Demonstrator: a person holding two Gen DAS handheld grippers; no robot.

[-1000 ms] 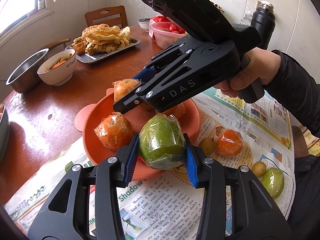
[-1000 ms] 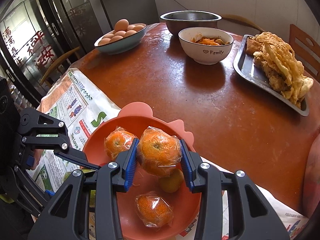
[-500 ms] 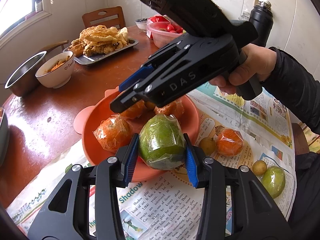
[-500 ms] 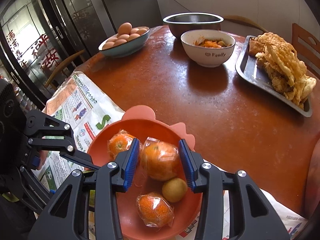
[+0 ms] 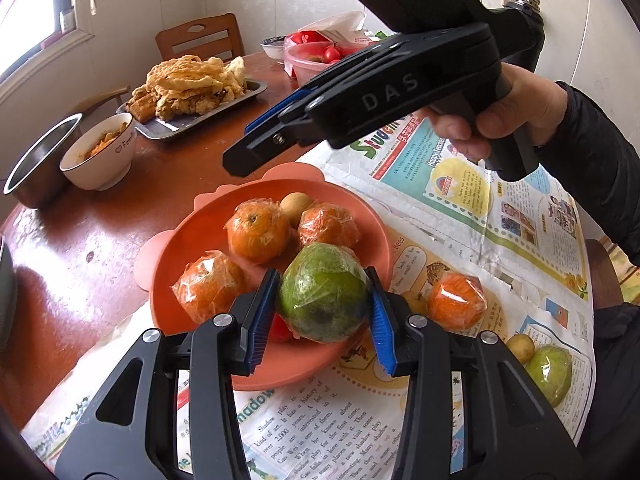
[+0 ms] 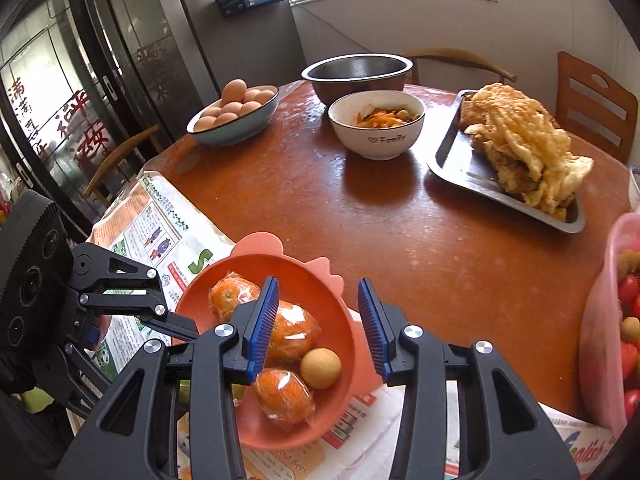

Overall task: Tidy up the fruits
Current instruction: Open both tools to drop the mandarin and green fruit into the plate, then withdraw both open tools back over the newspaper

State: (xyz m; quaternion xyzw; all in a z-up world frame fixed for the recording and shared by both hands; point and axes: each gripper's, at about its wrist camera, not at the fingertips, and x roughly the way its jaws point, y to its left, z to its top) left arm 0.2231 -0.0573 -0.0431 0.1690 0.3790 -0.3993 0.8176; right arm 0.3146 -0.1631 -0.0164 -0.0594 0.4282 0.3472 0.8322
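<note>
An orange plastic bowl [image 5: 192,240] sits on a newspaper and holds three wrapped oranges [image 5: 256,230] and a small tan fruit [image 5: 294,206]. My left gripper [image 5: 322,312] is shut on a wrapped green fruit [image 5: 324,292], held over the bowl's near rim. My right gripper [image 6: 318,322] is open and empty, raised above the bowl [image 6: 340,320]; it also shows in the left wrist view [image 5: 240,160]. On the newspaper lie another wrapped orange [image 5: 456,300], a small tan fruit [image 5: 520,348] and a green fruit [image 5: 550,368].
On the brown table stand a white bowl [image 6: 376,140], a steel bowl [image 6: 356,68], a bowl of eggs [image 6: 236,120], a tray of fried food [image 6: 516,148] and a pink tub of tomatoes [image 6: 604,320]. A black flask [image 5: 524,12] stands at the back.
My right gripper opened, left its orange in the bowl and rose away from it. My left gripper kept hold of the green fruit over the bowl's near rim.
</note>
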